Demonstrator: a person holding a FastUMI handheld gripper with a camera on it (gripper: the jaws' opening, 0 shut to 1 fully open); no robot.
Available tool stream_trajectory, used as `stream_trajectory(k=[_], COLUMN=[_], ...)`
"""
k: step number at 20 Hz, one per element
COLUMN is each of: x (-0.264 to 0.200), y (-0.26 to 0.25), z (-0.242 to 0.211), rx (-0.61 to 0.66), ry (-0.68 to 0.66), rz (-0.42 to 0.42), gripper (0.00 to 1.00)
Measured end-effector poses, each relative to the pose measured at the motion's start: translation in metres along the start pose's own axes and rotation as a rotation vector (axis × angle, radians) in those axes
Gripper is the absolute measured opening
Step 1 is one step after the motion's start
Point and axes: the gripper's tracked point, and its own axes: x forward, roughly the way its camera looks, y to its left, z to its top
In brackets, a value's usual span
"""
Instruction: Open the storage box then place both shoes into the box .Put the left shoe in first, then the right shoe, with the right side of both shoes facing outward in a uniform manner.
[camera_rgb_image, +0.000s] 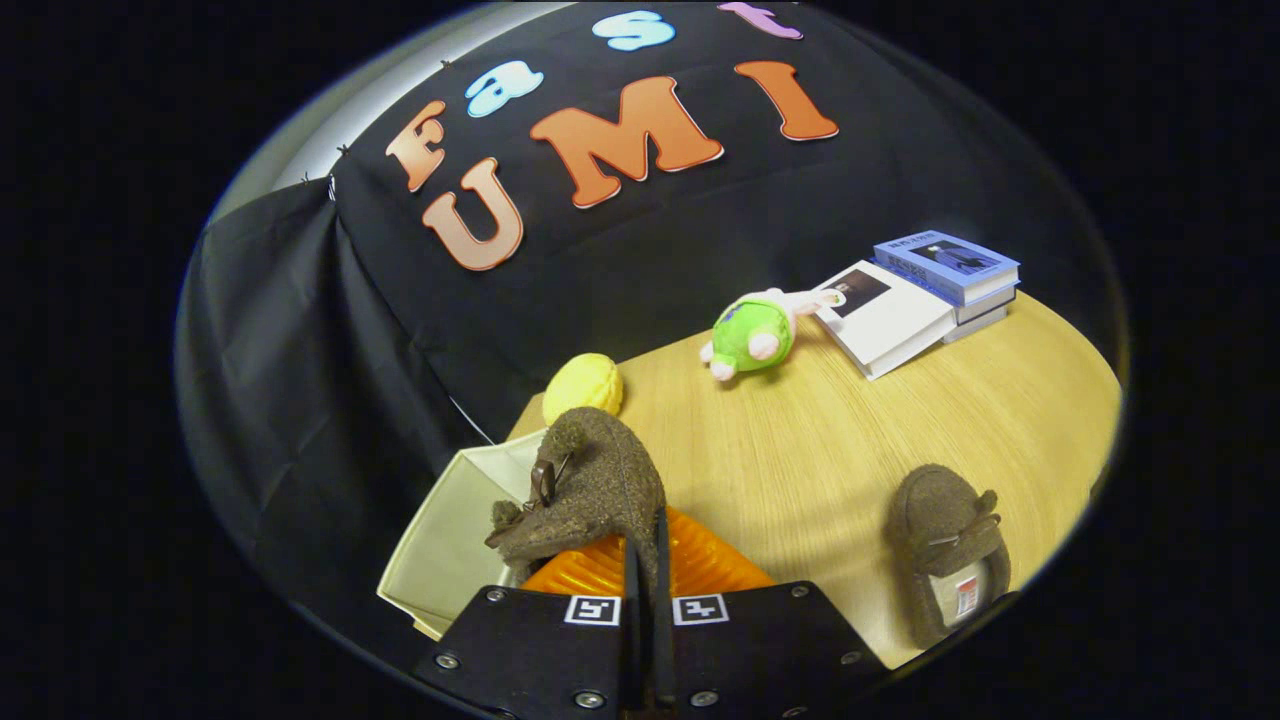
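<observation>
My gripper (645, 560) is shut on a brown felt shoe (590, 490), pinching its edge between the fingers. The shoe hangs toe up, over the near rim of the open cream storage box (450, 540), which stands just left of the fingers at the table's left end. The second brown shoe (945, 545) lies on the wooden table (820, 440) to the right of the fingers, its opening and inner label facing up.
A yellow ball (583, 385) rests beyond the held shoe by the black cloth wall. Farther back lie a green and pink plush toy (757, 333) and a stack of books (920, 295) at the table's far right.
</observation>
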Motion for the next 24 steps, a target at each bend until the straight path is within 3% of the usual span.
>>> stream_trajectory(k=[6, 11, 24], x=[0.008, 0.032, 0.093], y=[0.07, 0.118, 0.142], z=[0.019, 0.004, -0.08], rx=[0.021, 0.031, 0.108], ry=[-0.001, 0.062, 0.268], rz=[0.099, 0.141, 0.006], gripper=[0.05, 0.05, 0.06])
